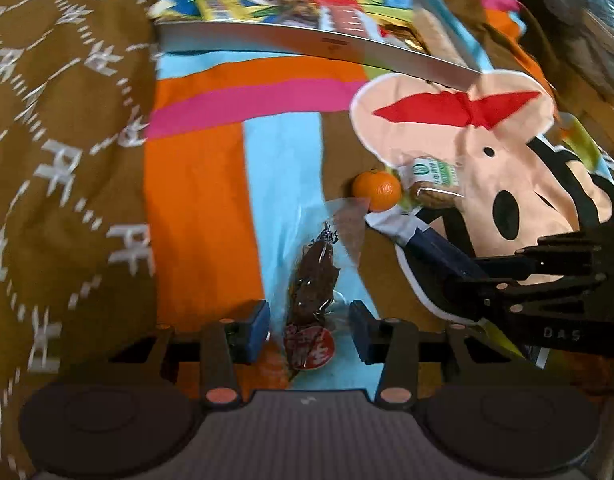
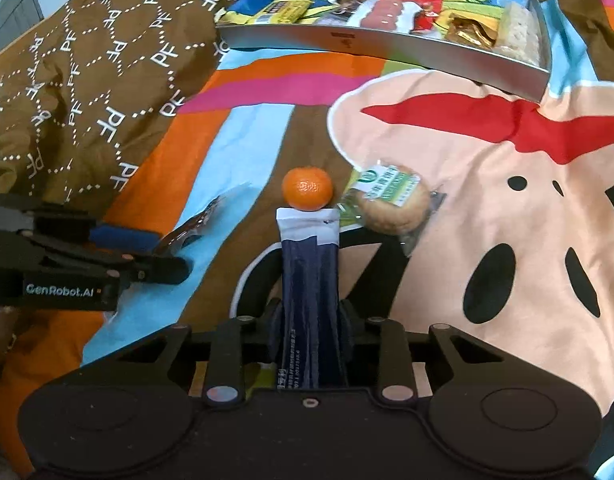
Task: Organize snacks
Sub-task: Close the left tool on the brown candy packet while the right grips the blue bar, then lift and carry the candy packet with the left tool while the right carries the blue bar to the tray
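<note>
Right gripper (image 2: 309, 332) clamped on navy packet (image 2: 310, 280), left gripper (image 1: 310, 330) spread wide, straddling dark snack pouch (image 1: 313, 280)

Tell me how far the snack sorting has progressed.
Done: the grey metal tray holds several packets. In hand: the right gripper clamps a dark blue packet; the open left gripper straddles a clear packet of brown snack. Left: the orange mandarin and wrapped round cake.

Bright, motion-blurred, edge-warped fisheye views

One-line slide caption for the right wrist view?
Right gripper clamps a navy packet pointing at the mandarin, tray beyond.
</note>
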The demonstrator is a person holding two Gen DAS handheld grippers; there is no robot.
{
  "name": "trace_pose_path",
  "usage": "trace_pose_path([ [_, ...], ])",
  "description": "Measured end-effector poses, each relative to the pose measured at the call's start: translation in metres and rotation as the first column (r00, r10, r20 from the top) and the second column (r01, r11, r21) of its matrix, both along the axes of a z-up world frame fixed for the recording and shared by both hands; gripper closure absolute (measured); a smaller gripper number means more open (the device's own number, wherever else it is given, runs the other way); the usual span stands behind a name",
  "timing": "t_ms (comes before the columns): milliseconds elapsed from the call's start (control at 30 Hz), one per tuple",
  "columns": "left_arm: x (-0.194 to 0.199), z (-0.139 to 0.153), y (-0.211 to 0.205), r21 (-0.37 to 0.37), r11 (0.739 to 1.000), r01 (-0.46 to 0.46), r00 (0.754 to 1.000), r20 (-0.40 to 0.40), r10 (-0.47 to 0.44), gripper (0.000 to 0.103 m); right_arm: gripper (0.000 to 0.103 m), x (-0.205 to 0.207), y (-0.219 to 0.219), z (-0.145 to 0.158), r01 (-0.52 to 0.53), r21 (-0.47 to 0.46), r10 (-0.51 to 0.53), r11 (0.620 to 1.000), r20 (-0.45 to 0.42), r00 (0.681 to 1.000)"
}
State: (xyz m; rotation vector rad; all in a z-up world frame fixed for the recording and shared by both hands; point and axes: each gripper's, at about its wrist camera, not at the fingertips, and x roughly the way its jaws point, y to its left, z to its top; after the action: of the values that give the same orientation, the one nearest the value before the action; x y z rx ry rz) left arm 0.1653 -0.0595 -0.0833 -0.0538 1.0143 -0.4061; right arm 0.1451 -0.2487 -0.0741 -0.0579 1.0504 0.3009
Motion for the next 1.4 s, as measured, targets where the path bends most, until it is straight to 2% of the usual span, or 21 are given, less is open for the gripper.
trace_pose_path([
  [233, -0.025, 0.006, 0.012, -0.028, 0.994, -0.103, 0.995, -0.006, 0.103, 0.059, 0.073, -0.015, 0.016, 0.004, -0.021, 0.010, 0.021, 1.000, 0.015, 1.000],
  [433, -0.026, 0.001, 0.012, -0.033, 0.994, -0.100, 0.995, -0.009, 0.100, 0.055, 0.066, -0.018, 0.030, -0.002, -0.048, -0.027, 0.049, 0.998, 0.013, 0.999],
  [633, -0.019, -0.003, 0.016, -0.058, 0.994, -0.097, 0.995, -0.043, 0.095, 0.055, 0.065, -0.012, 0.026, -0.009, -0.021, 0.002, 0.021, 1.000, -0.022, 1.000],
  [800, -0.021, 0.001, 0.017, -0.066, 0.992, -0.109, 0.994, -0.021, 0.108, 0.058, 0.075, -0.016, 0.027, -0.006, -0.015, -0.002, 0.015, 1.000, 0.011, 1.000],
  [933, -0.025, 0.005, 0.016, -0.043, 0.991, -0.128, 0.991, 0.025, 0.129, 0.059, 0.077, -0.024, 0.040, -0.003, -0.052, -0.112, 0.063, 0.992, 0.090, 0.994],
  [1067, -0.029, 0.009, 0.016, -0.036, 0.989, -0.147, 0.987, 0.058, 0.149, 0.060, 0.077, -0.035, 0.058, -0.001, -0.096, -0.259, 0.146, 0.961, 0.180, 0.973],
  [1267, -0.033, 0.018, 0.017, -0.044, 0.986, -0.163, 0.978, 0.123, 0.167, 0.061, 0.077, -0.044, 0.070, 0.004, -0.102, -0.392, 0.233, 0.914, 0.302, 0.924],
  [1400, -0.038, 0.027, 0.018, -0.062, 0.982, -0.176, 0.963, 0.198, 0.185, 0.061, 0.077, -0.049, 0.072, 0.010, -0.072, -0.445, 0.263, 0.893, 0.383, 0.885],
])
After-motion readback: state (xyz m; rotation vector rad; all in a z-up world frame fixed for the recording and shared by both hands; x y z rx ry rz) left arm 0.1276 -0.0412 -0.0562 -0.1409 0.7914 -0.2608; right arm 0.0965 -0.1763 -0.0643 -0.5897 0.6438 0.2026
